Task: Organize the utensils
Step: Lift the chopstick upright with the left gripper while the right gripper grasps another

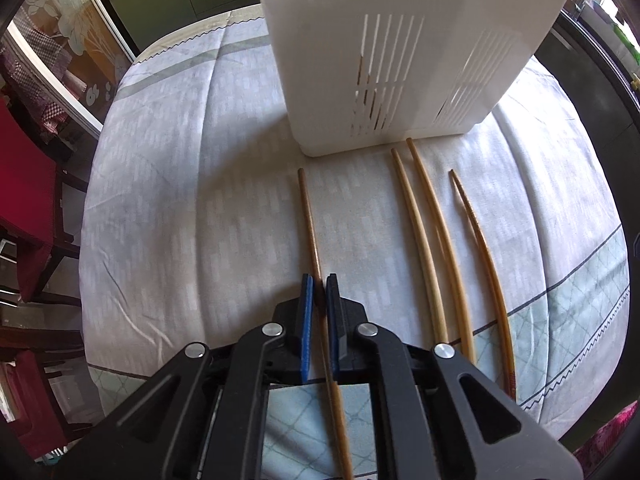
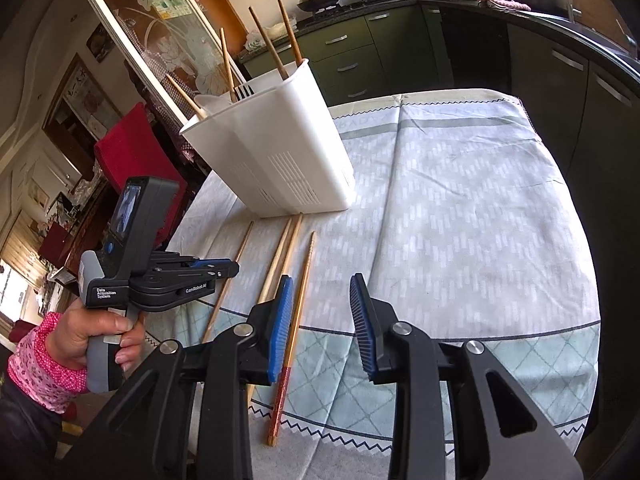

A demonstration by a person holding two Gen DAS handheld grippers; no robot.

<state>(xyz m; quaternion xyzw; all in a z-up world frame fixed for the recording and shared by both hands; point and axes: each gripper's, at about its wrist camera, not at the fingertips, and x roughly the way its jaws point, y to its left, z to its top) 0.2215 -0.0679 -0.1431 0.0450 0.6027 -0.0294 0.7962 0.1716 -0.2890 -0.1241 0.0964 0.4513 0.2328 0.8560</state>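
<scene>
The left tongs (image 1: 320, 294) pinch one chopstick (image 1: 310, 220) lying on the desk (image 1: 180, 200) before the white holder (image 1: 360, 40), the right tongs (image 2: 320, 320) gape empty; such a thin stick may swivel or slip when lifted.

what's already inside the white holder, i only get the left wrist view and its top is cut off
Observer: Four chopsticks stand in the white holder, their ends sticking up over the rim.
Operator: anything else in there
Observer: A fork, tines up, next to one of them.
Operator: is the right gripper busy
Observer: No. The right gripper has its jaws apart and grips nothing; the red-ended chopstick lies on the cloth close by.
</scene>
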